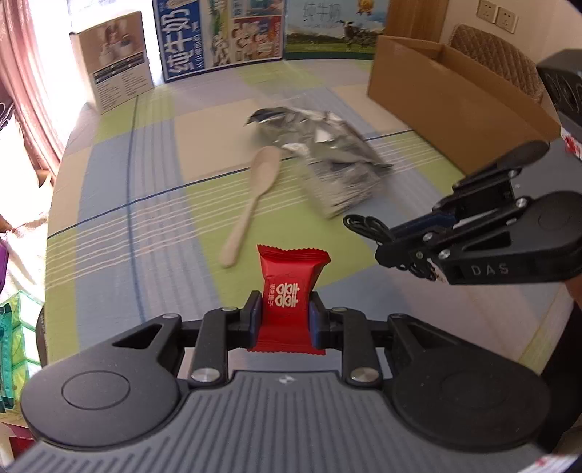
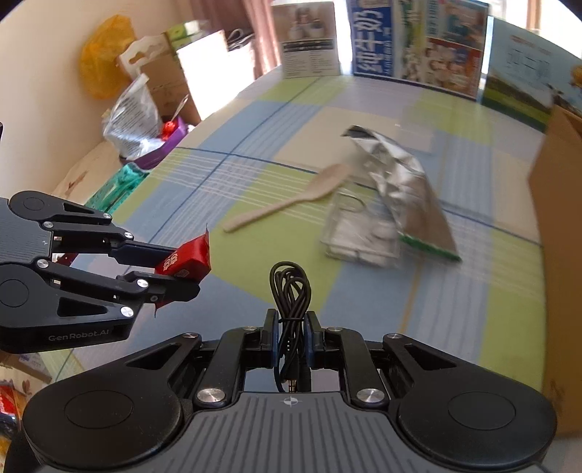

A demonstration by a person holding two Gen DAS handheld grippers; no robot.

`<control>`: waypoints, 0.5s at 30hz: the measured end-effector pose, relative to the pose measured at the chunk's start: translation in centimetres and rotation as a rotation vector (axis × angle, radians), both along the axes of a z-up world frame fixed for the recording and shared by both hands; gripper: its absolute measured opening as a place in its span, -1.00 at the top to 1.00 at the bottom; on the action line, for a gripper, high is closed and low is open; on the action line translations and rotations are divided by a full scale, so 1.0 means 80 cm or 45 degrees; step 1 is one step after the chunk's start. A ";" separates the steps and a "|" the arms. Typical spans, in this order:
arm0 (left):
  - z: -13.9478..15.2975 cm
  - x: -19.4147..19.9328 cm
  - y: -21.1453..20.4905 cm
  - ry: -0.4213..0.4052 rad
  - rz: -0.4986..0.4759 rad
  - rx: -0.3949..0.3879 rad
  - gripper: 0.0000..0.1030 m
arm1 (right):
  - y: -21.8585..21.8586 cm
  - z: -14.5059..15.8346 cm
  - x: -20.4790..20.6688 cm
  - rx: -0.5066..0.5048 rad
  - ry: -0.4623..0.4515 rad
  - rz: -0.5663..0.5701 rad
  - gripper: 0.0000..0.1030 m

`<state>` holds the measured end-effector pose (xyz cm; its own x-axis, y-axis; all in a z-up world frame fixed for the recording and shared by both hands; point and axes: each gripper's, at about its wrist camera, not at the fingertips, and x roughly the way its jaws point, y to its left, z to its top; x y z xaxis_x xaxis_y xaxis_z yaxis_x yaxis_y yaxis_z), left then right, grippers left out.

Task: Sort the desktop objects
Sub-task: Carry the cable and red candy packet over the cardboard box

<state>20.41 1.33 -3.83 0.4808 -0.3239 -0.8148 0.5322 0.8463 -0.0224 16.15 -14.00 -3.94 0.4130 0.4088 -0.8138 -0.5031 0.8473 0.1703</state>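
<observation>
Right now both grippers hang above the checked tablecloth point(image 1: 152, 203), each w/ something pinched. Left gripper point(image 1: 284, 320) has its fingers closed on a red candy packet point(image 1: 289, 291); packet stands upright between the pads, lower edge hidden behind the finger links. Right gripper point(image 2: 290, 336) has its fingers closed on a coiled black cable point(image 2: 290, 287); loop sticks up past the tips, plug end tucked down near the gripper body, partly hidden.

Landmark: the wooden spoon point(image 1: 251, 196), lying flat mid-table. Touching/overlapping its bowl end, on the side toward the cardboard box point(image 1: 454, 105), lies a crumpled silver foil bag point(image 1: 320, 145). Beside the bag, a clear packet point(image 2: 360, 236) is motion-blurred; contents can't be made out. Box sits well apart from the spoon at the table's edge, cut off by the frame. Beyond the spoon, at the far table edge, stand a blue milk carton box point(image 1: 218, 32) and a smaller white box point(image 1: 116, 58). Clutter off the table's side in the right wrist view is too blurred to name.
</observation>
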 end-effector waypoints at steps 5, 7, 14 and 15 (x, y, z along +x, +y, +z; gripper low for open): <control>0.014 -0.027 -0.043 -0.013 -0.034 -0.011 0.59 | -0.046 0.020 -0.029 -0.006 -0.030 -0.060 0.80; 0.021 -0.038 -0.059 -0.020 -0.047 -0.027 0.59 | -0.065 0.029 -0.040 0.006 -0.043 -0.091 0.80; 0.044 -0.066 -0.112 -0.037 -0.080 -0.060 0.59 | -0.121 0.071 -0.064 0.065 -0.121 -0.192 0.80; 0.047 -0.069 -0.119 -0.038 -0.084 -0.065 0.59 | -0.127 0.077 -0.067 0.071 -0.134 -0.204 0.80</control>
